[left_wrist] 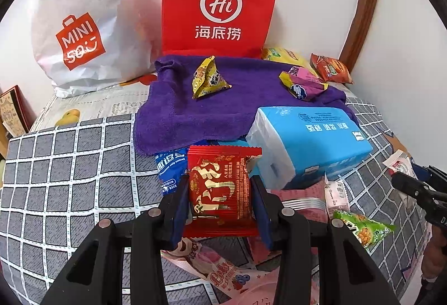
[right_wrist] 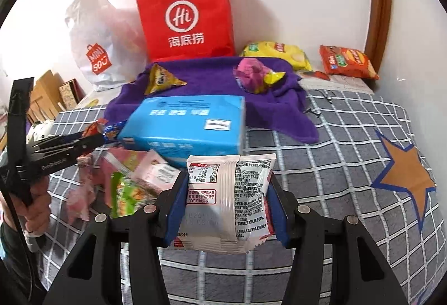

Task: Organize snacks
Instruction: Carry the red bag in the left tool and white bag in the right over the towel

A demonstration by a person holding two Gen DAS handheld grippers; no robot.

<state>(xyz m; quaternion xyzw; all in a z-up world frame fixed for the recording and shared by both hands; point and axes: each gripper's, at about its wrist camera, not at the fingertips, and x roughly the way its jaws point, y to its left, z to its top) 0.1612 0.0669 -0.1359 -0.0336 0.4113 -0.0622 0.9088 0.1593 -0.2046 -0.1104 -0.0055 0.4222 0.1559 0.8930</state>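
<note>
Two grippers are at work, each clamped on one packet. The left gripper (left_wrist: 220, 193) has its blue pads pressed against both sides of a red snack packet (left_wrist: 220, 187) with gold lettering, held above the near edge of the checked bedspread (left_wrist: 69, 165). The right gripper (right_wrist: 227, 199) pinches a white snack packet (right_wrist: 232, 199), its printed back facing the camera, also raised over the bedspread near its front edge.

One blue tissue pack (left_wrist: 310, 137) lies toward the middle of the bedspread, overlapping the near edge of one purple towel (left_wrist: 195, 109). Two packets sit on the towel: one yellow triangular packet (left_wrist: 208, 77) toward its left side and one pink-and-yellow packet (left_wrist: 303, 81) at its right end. Past the towel's far right corner lie one yellow chip bag (right_wrist: 279, 53) and one orange chip bag (right_wrist: 346, 62), close to the wall.

Two bags stand at the far edge against the wall: one red paper bag (left_wrist: 220, 3) directly behind the towel and one white plastic bag (left_wrist: 81, 25) to its left.

Under and beside the left gripper, a loose heap holds one blue cookie packet (left_wrist: 169, 168), one green packet (left_wrist: 363, 226) and several pink wrappers (left_wrist: 301, 201); their exact number cannot be told.
</note>
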